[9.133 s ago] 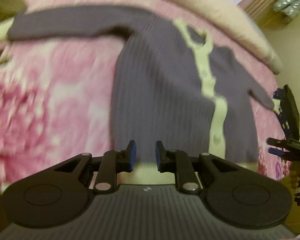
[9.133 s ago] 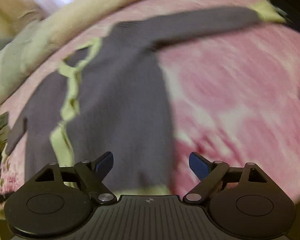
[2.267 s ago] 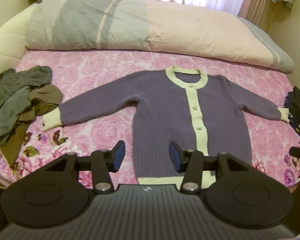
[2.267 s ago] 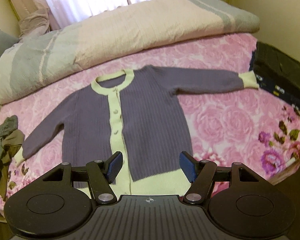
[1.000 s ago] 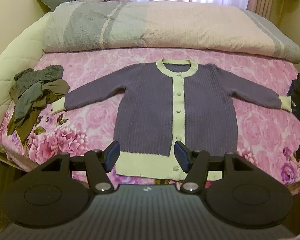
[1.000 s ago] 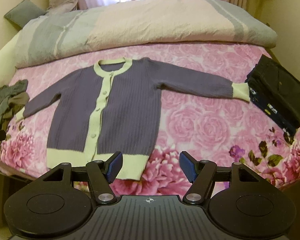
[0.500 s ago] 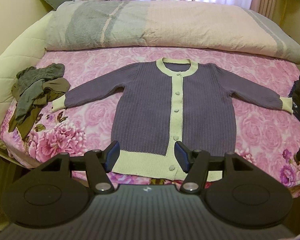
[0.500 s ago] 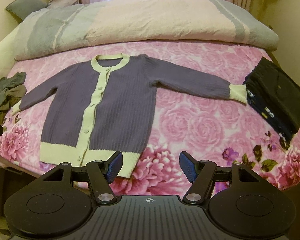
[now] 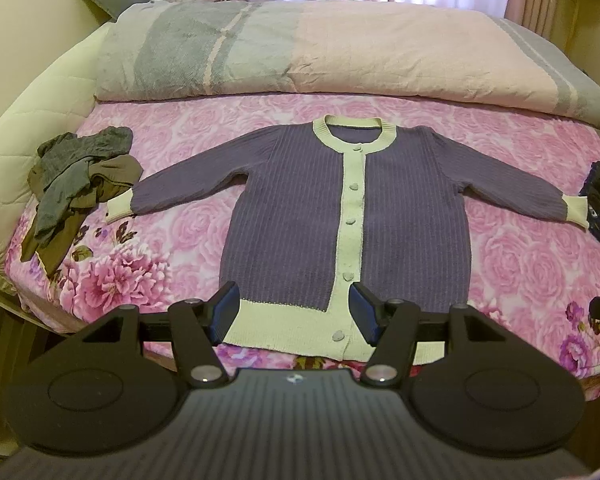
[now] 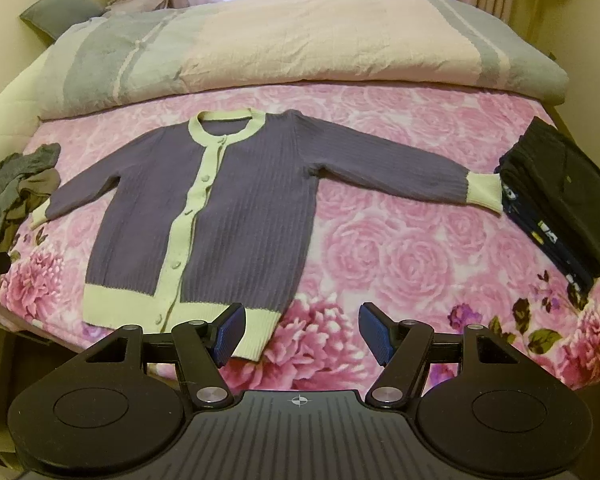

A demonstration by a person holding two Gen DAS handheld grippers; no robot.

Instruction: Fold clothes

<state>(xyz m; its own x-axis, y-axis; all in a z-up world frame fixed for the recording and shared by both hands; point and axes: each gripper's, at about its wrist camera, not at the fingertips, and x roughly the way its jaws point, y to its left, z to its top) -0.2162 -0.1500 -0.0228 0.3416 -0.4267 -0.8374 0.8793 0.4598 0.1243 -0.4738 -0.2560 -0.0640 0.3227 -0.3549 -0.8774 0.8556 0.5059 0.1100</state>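
Observation:
A purple knit cardigan with pale green trim lies flat and buttoned on the pink floral bed, both sleeves spread out; it also shows in the right wrist view. My left gripper is open and empty, held back from the bed in front of the cardigan's hem. My right gripper is open and empty, in front of the hem's right corner. Neither touches the cardigan.
A crumpled grey and brown garment pile lies at the bed's left edge. A folded dark stack sits at the right edge by the sleeve cuff. A rolled pink and grey duvet lies along the back.
Both grippers have pulled back from the cardigan and now view the whole bed from its front edge. The cardigan lies spread flat. In the last second, little moved.

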